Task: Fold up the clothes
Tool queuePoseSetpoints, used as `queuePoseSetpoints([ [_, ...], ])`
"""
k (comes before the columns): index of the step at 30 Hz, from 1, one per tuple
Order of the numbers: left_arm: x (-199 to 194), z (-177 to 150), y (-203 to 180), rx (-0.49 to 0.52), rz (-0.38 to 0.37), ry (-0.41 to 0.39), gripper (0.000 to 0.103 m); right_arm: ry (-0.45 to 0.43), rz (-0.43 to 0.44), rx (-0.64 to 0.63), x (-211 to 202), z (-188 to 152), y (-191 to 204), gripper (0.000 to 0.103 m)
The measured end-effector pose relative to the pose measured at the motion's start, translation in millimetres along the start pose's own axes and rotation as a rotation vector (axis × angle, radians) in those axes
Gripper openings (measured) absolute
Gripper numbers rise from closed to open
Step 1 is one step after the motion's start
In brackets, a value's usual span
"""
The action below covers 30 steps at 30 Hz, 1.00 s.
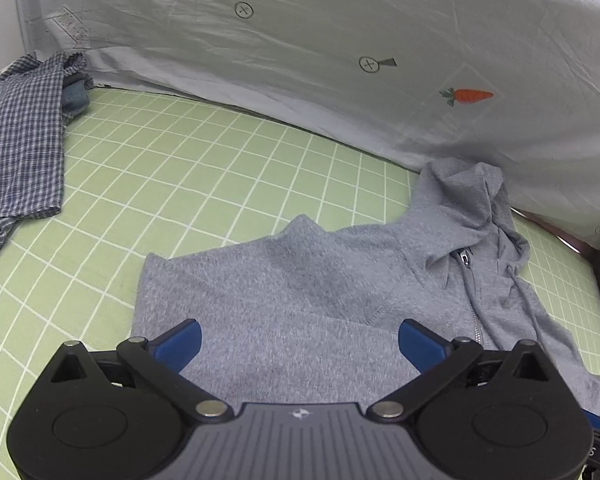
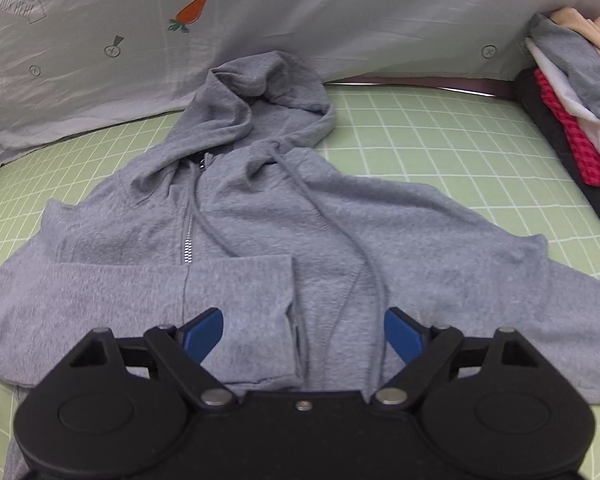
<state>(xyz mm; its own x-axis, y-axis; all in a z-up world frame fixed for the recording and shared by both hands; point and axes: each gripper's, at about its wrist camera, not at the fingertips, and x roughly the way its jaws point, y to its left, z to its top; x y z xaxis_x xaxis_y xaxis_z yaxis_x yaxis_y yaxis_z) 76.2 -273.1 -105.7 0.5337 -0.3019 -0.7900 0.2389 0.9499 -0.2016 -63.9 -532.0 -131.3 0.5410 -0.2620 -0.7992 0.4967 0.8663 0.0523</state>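
Observation:
A grey zip-up hoodie (image 2: 260, 208) lies flat on the green grid mat (image 2: 440, 140), its hood (image 2: 268, 88) toward the back. One sleeve (image 2: 204, 304) is folded across the chest; the other sleeve (image 2: 500, 280) stretches out to the right. My right gripper (image 2: 303, 334) hovers open over the lower front, above the folded cuff and the drawstrings. In the left wrist view the same hoodie (image 1: 300, 292) fills the near centre, hood (image 1: 468, 208) at the right. There my left gripper (image 1: 300, 342) is open above the folded sleeve, holding nothing.
A blue checked shirt (image 1: 20, 140) lies crumpled at the mat's left side. A stack of folded clothes (image 2: 572, 92) sits at the right edge. A pale sheet with carrot prints (image 1: 340, 40) rises behind the mat. Bare green mat (image 1: 180, 168) lies between the shirt and the hoodie.

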Motion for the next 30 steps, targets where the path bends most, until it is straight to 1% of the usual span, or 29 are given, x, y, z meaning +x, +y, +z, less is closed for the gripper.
queuePoseSetpoints([
  [1, 2, 0, 0, 0.002, 0.009, 0.002, 0.103, 0.004, 0.003, -0.007, 3, 0, 3, 0.085],
  [3, 6, 1, 0, -0.007, 0.04, 0.003, 0.103, 0.011, 0.013, -0.014, 7, 0, 7, 0.076],
  [4, 7, 1, 1, -0.01, 0.054, 0.003, 0.103, 0.015, 0.015, -0.019, 9, 0, 8, 0.074],
  [5, 8, 1, 1, -0.004, 0.068, 0.004, 0.103, 0.02, 0.017, -0.025, 11, 0, 10, 0.068],
  [6, 9, 1, 0, 0.007, 0.08, 0.006, 0.103, 0.024, 0.021, -0.03, 12, -1, 11, 0.06],
  [7, 10, 1, 0, 0.018, 0.092, 0.008, 0.103, 0.028, 0.027, -0.034, 14, -1, 12, 0.057],
  [8, 11, 1, 0, 0.028, 0.101, 0.012, 0.102, 0.031, 0.035, -0.038, 15, -2, 13, 0.051],
  [9, 12, 1, 0, 0.032, 0.103, 0.017, 0.102, 0.029, 0.042, -0.04, 15, -3, 14, 0.046],
  [10, 12, 1, 1, 0.032, 0.105, 0.021, 0.102, 0.027, 0.048, -0.046, 15, -3, 14, 0.044],
  [12, 12, 0, 1, 0.033, 0.109, 0.023, 0.102, 0.027, 0.047, -0.069, 16, -3, 16, 0.034],
  [13, 12, 1, 1, 0.036, 0.11, 0.021, 0.102, 0.027, 0.047, -0.083, 16, -3, 17, 0.031],
  [14, 12, 1, 1, 0.039, 0.109, 0.018, 0.102, 0.027, 0.047, -0.098, 16, -3, 17, 0.024],
  [15, 12, 1, 0, 0.04, 0.111, 0.014, 0.102, 0.027, 0.046, -0.113, 16, -3, 18, 0.009],
  [16, 12, 1, 0, 0.039, 0.113, 0.009, 0.102, 0.025, 0.043, -0.123, 16, -2, 18, 0.004],
  [18, 11, 1, 0, 0.037, 0.114, -0.004, 0.102, 0.013, 0.041, -0.132, 13, 0, 17, 0.002],
  [19, 11, 1, 0, 0.035, 0.104, -0.012, 0.103, -0.007, 0.044, -0.13, 8, 1, 15, 0.002],
  [21, 10, 3, 2, 0.031, 0.057, -0.001, 0.103, -0.05, 0.048, -0.125, -3, 5, 11, 0.002],
  [22, 9, 3, 2, 0.028, 0.053, 0.0, 0.103, -0.072, 0.05, -0.122, -9, 7, 10, 0.002],
  [24, 6, 4, 2, 0.029, 0.056, -0.012, 0.103, -0.112, 0.037, -0.103, -19, 16, 0, 0.002],
  [30, -4, 12, -4, 0.073, 0.071, -0.065, 0.103, -0.23, -0.01, -0.04, -50, 41, -32, 0.001],
])
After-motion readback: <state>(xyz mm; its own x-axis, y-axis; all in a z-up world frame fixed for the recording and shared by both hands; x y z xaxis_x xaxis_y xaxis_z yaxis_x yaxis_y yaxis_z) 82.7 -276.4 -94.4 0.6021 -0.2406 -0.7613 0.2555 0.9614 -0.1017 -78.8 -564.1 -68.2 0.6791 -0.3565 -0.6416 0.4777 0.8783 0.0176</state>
